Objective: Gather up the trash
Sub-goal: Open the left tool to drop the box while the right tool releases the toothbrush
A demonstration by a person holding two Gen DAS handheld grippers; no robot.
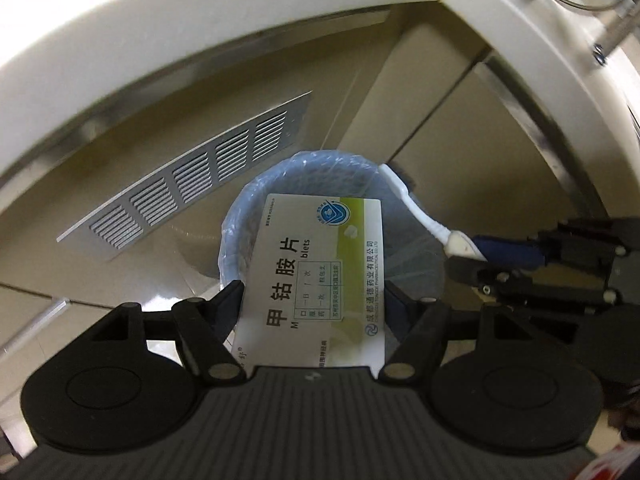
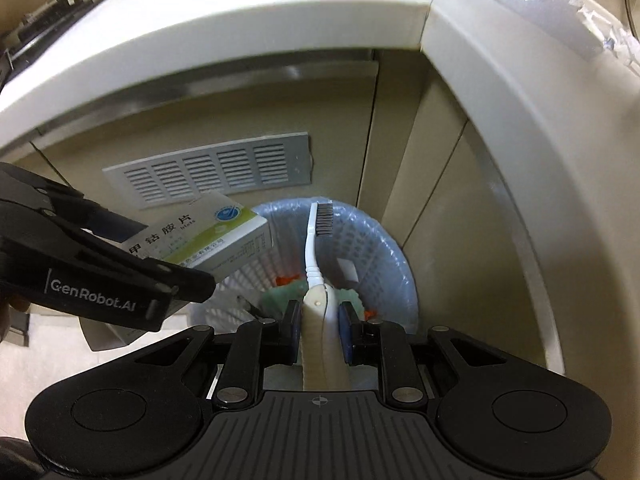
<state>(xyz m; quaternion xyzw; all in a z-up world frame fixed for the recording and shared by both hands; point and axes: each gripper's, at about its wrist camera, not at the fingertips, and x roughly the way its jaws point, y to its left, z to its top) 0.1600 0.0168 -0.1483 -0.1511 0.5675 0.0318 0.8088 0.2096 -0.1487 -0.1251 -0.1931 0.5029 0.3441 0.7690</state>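
While both tools point steeply down toward the floor, the left gripper (image 1: 314,300) is clamped across the width of a medicine box (image 1: 316,264), its two pads pressing the long edges, and the right gripper (image 2: 319,330) is closed on the cream handle of a toothbrush (image 2: 316,256), the blue pads (image 2: 345,332) snug on either side of it. Both pieces of rubbish hang in the air over the mouth of the waste bin (image 2: 396,248), neither of them touching it as far as I can tell. The box looks like thin printed card, light and probably empty or nearly so; I would judge that it crushes easily, so the hold across its narrow faces seems sensible and should need little force. The toothbrush is stiff, smooth plastic with a bend at the neck, light too, and likely a bit slippery; taking it at the thick ribbed grip, as now, seems the safest place, with the dark bristle head sticking out over the bin. Lower down, the bin is a pale perforated basket lined with a bluish plastic bag, and some scraps in green and orange already lie at its bottom. Just behind it stands a beige cabinet front with a grey vent grille (image 2: 218,174), and above that runs the thick white edge of a counter (image 2: 224,24), where crumpled foil and bits of wrapping lie at the far right.
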